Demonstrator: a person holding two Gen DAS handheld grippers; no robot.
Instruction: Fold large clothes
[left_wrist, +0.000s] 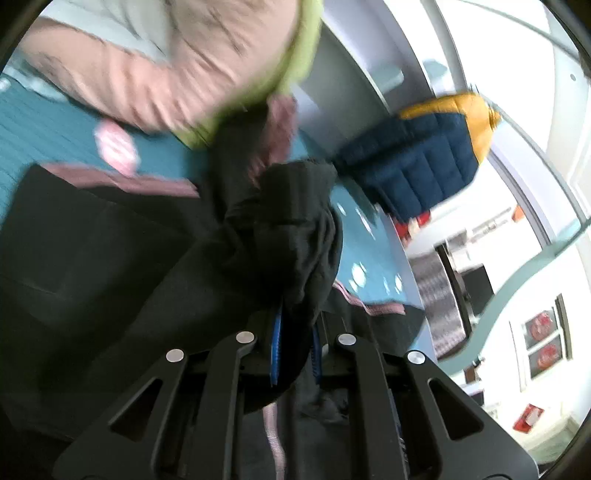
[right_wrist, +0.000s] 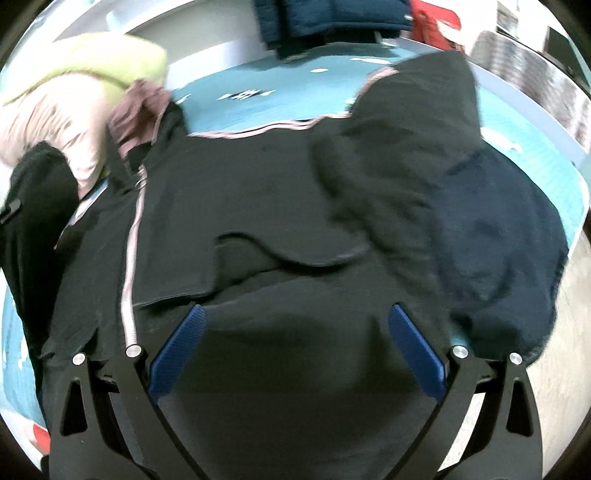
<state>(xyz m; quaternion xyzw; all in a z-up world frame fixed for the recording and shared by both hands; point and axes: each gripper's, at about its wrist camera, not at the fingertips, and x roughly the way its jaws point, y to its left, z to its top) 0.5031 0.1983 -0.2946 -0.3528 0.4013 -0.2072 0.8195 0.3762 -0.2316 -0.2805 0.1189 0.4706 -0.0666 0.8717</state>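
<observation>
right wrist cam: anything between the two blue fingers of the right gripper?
Nothing is gripped. In the right wrist view the right gripper stands open above the black jacket, and only that flat black fabric shows in the gap between its fingers.

Looks like a bedroom at home: teal quilted bedspread (right_wrist: 255, 110) covering a bed, jackets piled on it, framed pictures (left_wrist: 543, 339) on white wall behind.

Left hand-held gripper (left_wrist: 295, 347) clamped; right hand-held gripper (right_wrist: 295, 339) spread wide.
</observation>
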